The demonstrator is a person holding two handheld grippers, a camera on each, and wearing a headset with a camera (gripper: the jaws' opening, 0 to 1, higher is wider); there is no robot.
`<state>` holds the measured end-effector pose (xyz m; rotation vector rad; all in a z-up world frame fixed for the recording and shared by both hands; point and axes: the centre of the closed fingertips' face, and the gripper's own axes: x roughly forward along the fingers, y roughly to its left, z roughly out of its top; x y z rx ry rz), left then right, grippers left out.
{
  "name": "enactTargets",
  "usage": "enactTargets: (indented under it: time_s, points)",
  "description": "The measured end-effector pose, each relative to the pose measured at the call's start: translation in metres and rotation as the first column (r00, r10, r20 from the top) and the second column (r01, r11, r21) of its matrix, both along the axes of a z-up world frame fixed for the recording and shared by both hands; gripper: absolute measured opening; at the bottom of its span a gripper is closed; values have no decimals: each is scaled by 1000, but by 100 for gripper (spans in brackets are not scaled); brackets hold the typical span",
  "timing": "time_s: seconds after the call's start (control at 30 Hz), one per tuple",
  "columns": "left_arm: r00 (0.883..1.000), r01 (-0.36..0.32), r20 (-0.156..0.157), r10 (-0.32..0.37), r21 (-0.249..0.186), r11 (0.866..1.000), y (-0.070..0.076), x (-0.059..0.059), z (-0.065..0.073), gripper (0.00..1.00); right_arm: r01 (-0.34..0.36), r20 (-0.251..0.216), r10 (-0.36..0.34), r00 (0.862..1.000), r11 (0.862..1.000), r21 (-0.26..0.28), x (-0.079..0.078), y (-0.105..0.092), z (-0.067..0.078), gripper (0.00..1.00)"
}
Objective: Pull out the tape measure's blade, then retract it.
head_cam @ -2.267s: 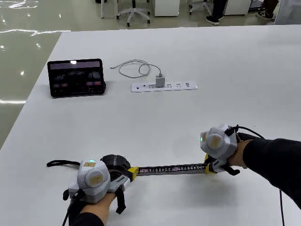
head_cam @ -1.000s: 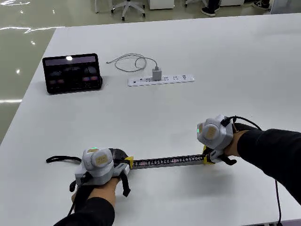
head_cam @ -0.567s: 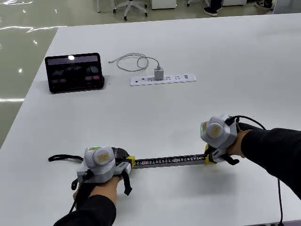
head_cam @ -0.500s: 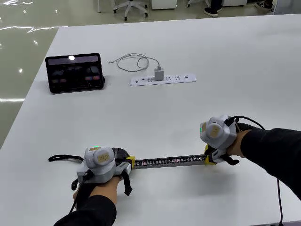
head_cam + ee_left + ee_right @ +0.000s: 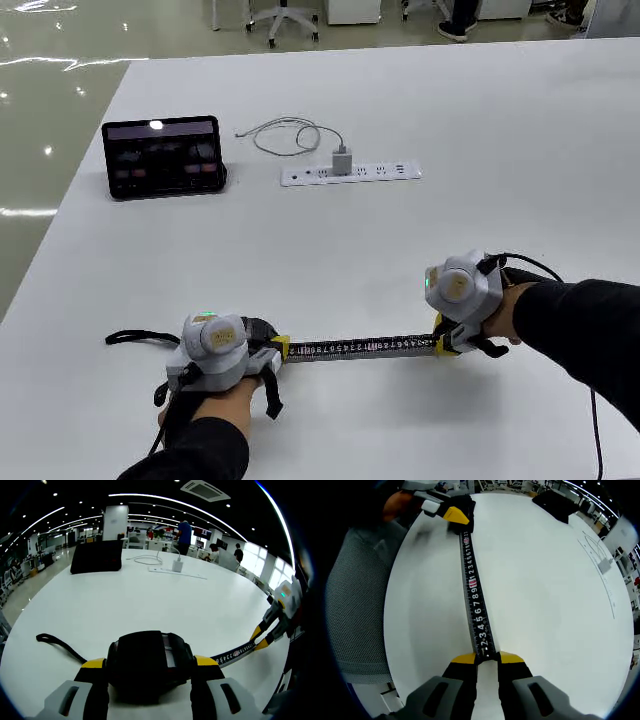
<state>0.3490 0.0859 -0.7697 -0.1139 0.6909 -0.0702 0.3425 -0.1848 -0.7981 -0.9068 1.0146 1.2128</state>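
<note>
At the near edge of the white table, the left gripper is clamped on the black tape measure case, 1 yellow-tipped jaw on each flank, with the case resting on the tabletop and its black strap trailing off to the person's left. From the case the blade runs flat along the table to the right gripper, whose 2 jaws are closed on the blade's tip, next to the printed 1 and 2. The blade's long axis therefore lies straight from 1 gripper to the other, across the person's front and roughly parallel to the near table edge. The case lies dead ahead of the right gripper, well apart from it. The pull-out looks done. Retracting would call for the right gripper to travel back along that same line toward the case, keeping the blade from twisting or snapping in. Farther up the table lie a white power strip with a charger and looped cable, and a dark tablet to their left.
</note>
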Motion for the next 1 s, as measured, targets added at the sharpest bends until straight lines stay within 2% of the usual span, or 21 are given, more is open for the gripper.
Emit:
enactTargets:
  time_s: [0.2,0.53,1.0]
  points:
    - [1000,-1,-4,1,0,1000,0,0,0,62,-15,2,15,1000,1000,-2,0,3,1,11]
    - [1000,0,-1,0,0,1000,0,0,1,62,0,5,0,1000,1000,-14,0,7,1,11]
    - [1000,1,-3,-1,4,1000,0,0,1,63,6,7,-6,1000,1000,-5,-1,13,1,11]
